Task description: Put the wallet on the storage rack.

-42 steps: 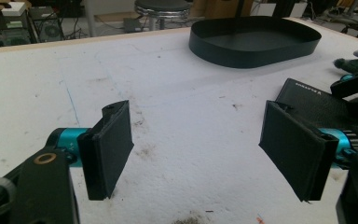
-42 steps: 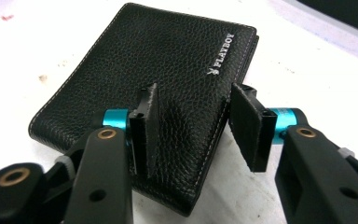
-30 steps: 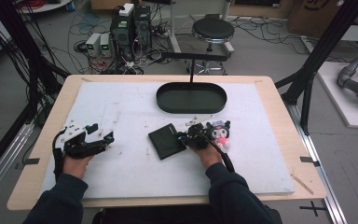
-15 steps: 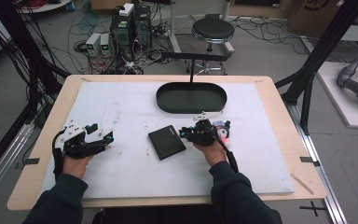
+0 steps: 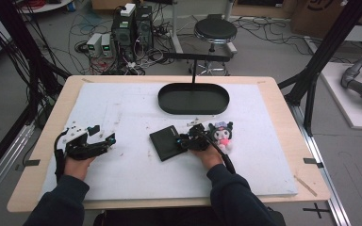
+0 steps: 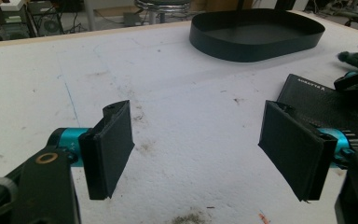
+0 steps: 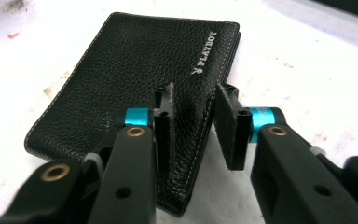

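the right gripper (image 5: 185,141) has slid left, away from the small plush doll with black hair and pink dress (image 5: 222,134), and now sits at the edge of the flat black leather wallet (image 7: 135,88). its fingers (image 7: 165,122) are a little apart, one on top of the wallet and one just off its edge, not pinching yet. the wallet lies flat on the white desk (image 5: 122,108) in front of the black oval tray (image 5: 193,99), and the left gripper (image 5: 102,135) rests far to the left with fingers (image 6: 109,148) spread wide.

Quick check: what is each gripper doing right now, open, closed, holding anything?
Left gripper: jaws wide open, holding nothing, over bare table.
Right gripper: jaws partly open, straddling the edge of the black wallet; not yet closed on it.
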Action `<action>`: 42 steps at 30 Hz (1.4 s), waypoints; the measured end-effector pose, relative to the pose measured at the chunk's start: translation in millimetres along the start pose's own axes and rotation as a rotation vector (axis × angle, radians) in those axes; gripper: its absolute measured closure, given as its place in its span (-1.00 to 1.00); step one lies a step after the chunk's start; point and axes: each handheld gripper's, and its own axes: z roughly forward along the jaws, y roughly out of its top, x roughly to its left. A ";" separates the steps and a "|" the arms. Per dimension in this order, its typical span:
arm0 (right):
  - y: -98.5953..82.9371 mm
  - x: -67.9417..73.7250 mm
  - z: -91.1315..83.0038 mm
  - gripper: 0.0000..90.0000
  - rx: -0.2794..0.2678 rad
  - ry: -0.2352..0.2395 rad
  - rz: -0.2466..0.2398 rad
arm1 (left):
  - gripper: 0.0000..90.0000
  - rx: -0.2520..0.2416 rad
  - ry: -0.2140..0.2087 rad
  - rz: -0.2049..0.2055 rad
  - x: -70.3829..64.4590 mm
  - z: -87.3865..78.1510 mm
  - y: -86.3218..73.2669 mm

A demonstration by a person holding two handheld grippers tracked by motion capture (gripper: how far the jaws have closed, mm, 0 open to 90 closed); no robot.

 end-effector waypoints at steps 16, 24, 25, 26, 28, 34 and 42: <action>7.2 -3.2 -23.8 0.93 -0.112 0.053 0.001 | -0.43 -0.002 0.011 -0.012 3.7 -2.8 -0.7; 18.8 -9.1 -67.6 0.96 -0.197 -0.063 -0.051 | -0.43 -0.004 0.015 -0.009 4.7 -3.7 -0.4; 20.3 -9.1 -75.9 0.96 -0.207 -0.091 -0.068 | -0.43 -0.003 0.015 -0.010 4.7 -3.7 -0.4; 21.6 -8.9 -81.6 0.96 -0.208 -0.114 -0.086 | -0.43 -0.003 0.014 -0.011 4.6 -3.6 -0.5; 23.2 -5.9 -92.3 0.97 -0.209 -0.122 -0.116 | -0.43 -0.002 0.012 -0.010 4.3 -3.3 -0.5; 24.3 3.3 -80.8 0.98 -0.178 -0.073 -0.153 | -0.43 0.000 0.009 -0.006 2.7 -1.6 0.0; 29.3 21.3 -68.9 0.98 -0.143 0.020 -0.221 | -0.43 0.001 0.012 -0.007 4.2 -1.7 -0.3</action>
